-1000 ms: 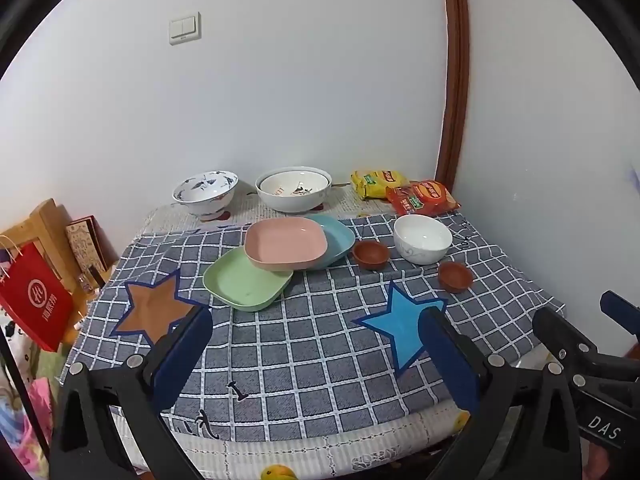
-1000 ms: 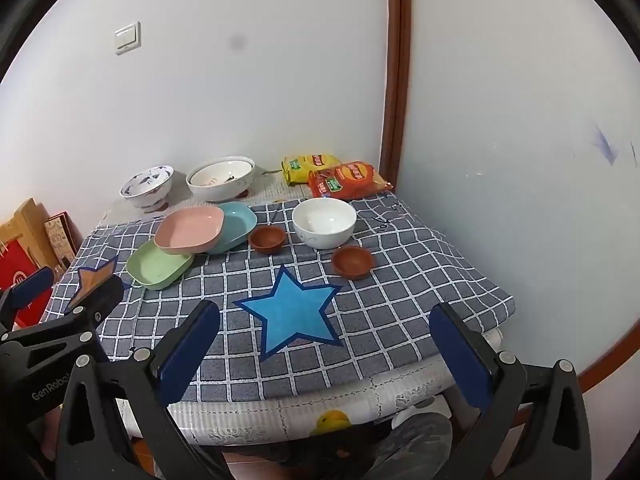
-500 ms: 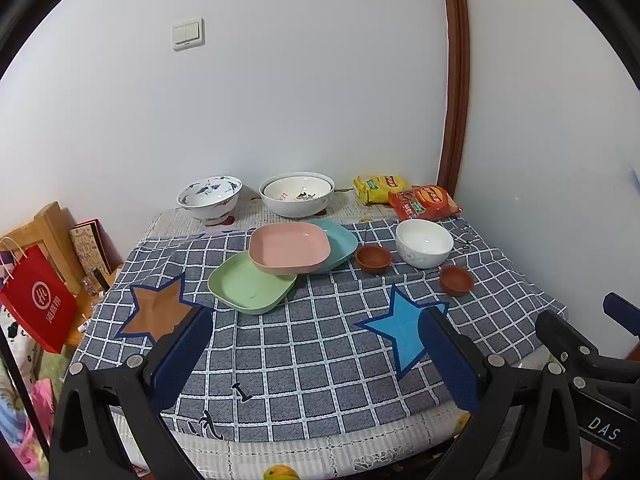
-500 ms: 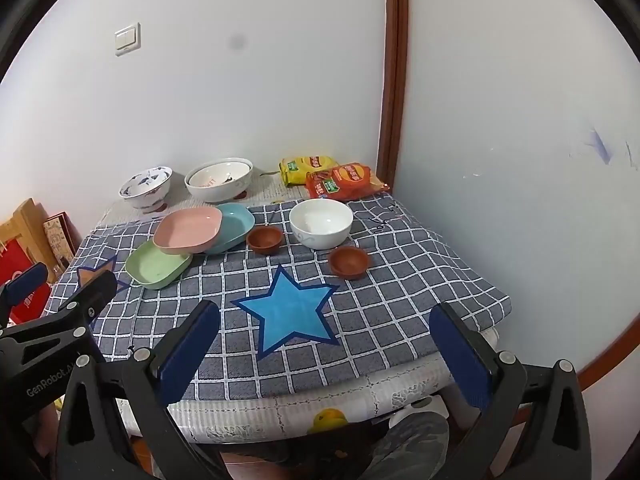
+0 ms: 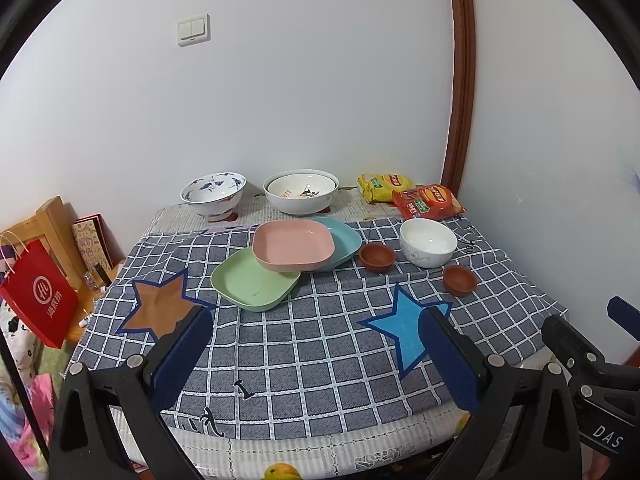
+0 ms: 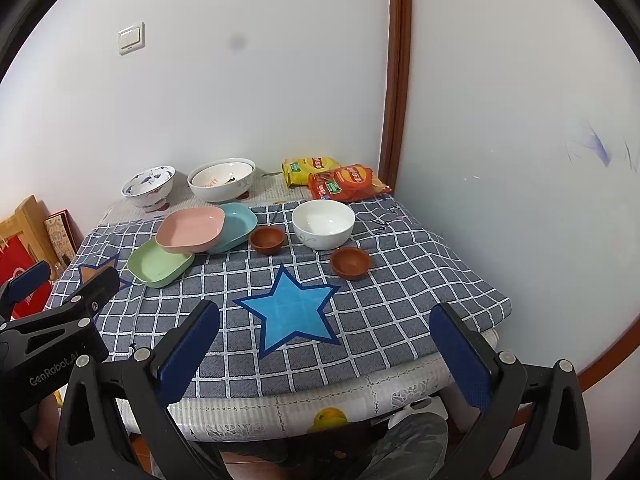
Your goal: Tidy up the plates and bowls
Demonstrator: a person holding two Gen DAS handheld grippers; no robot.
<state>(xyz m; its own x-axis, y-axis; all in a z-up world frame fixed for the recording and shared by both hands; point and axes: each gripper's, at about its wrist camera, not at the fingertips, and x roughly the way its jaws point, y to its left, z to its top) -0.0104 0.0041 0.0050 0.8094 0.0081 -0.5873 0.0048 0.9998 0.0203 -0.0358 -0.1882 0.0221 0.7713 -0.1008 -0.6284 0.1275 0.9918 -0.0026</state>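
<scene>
The left tongs have two long fingers covered with dark blue textured pads. Behind each pad there is a black plastic frame with triangle-shaped openings, and round silver screws sit on its upper edges. The right tongs look the same: blue pads, black triangular frames, silver screws behind the pads. On the side of the left tongs, seen from the right wrist camera, white letters read "GenRobot.AI". On the side of the right tongs, seen from the left wrist camera, white letters read "DAS". Below the right tongs, grey-green camouflage trousers are visible
</scene>
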